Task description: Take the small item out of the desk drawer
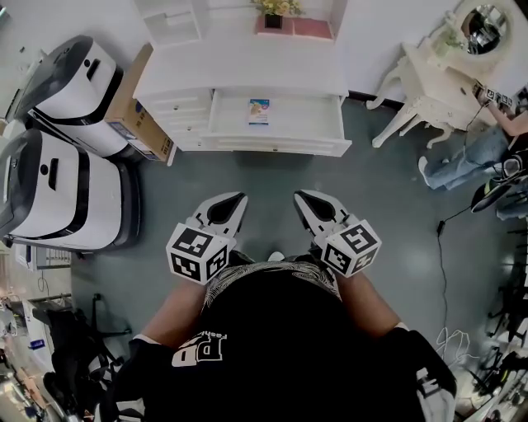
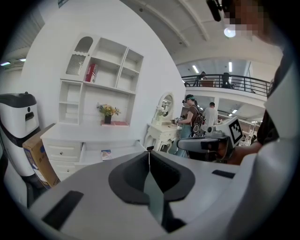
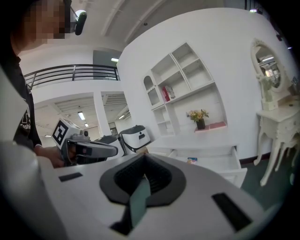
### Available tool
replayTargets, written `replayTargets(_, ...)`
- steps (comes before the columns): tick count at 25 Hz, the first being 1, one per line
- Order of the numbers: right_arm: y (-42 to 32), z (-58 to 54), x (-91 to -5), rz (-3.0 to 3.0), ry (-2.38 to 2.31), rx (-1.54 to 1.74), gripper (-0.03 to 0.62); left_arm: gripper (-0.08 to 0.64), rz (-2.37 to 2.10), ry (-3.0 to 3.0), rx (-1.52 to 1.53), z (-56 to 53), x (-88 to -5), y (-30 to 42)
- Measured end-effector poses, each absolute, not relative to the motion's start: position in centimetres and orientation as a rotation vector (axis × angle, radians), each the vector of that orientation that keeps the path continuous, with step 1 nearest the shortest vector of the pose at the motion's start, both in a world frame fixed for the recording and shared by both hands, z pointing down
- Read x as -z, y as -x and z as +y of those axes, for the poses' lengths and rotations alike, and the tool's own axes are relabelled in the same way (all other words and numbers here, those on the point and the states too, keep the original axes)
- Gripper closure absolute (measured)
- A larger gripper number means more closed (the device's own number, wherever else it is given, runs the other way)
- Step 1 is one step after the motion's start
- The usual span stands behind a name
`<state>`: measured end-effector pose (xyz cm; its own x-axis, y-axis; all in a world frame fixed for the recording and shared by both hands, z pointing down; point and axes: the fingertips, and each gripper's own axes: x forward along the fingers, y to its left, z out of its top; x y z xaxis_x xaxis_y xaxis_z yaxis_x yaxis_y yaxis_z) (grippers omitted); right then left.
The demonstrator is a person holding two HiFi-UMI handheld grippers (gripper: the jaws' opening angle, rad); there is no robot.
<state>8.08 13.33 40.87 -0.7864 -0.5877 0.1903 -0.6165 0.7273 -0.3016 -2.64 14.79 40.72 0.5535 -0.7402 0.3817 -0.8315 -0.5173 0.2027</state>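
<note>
A white desk (image 1: 247,62) stands ahead on the floor, its wide drawer (image 1: 276,124) pulled open. Inside the drawer lies a small blue-and-white flat item (image 1: 258,111), which also shows in the left gripper view (image 2: 106,154) and the right gripper view (image 3: 191,161). My left gripper (image 1: 238,200) and right gripper (image 1: 302,198) hang side by side close to my body, well short of the drawer. Both are shut with nothing between their jaws. The left gripper's closed tips (image 2: 149,150) and the right gripper's closed tips (image 3: 144,158) point toward the desk.
Two large white machines (image 1: 70,82) (image 1: 66,194) and a cardboard box (image 1: 136,111) stand left of the desk. At the right are a white dressing table (image 1: 433,78), a person (image 1: 487,152) and a cable (image 1: 440,255) on the floor. A flower pot (image 1: 273,16) sits on the desk.
</note>
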Motion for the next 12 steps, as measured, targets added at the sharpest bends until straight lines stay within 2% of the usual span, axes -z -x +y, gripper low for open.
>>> replayTargets(12,-8.8,11.6,-42.0,-2.816,-0.987,-0.575,0.583,0.544,-1.266,-2.396,-0.368,12.4,-41.9,2.2)
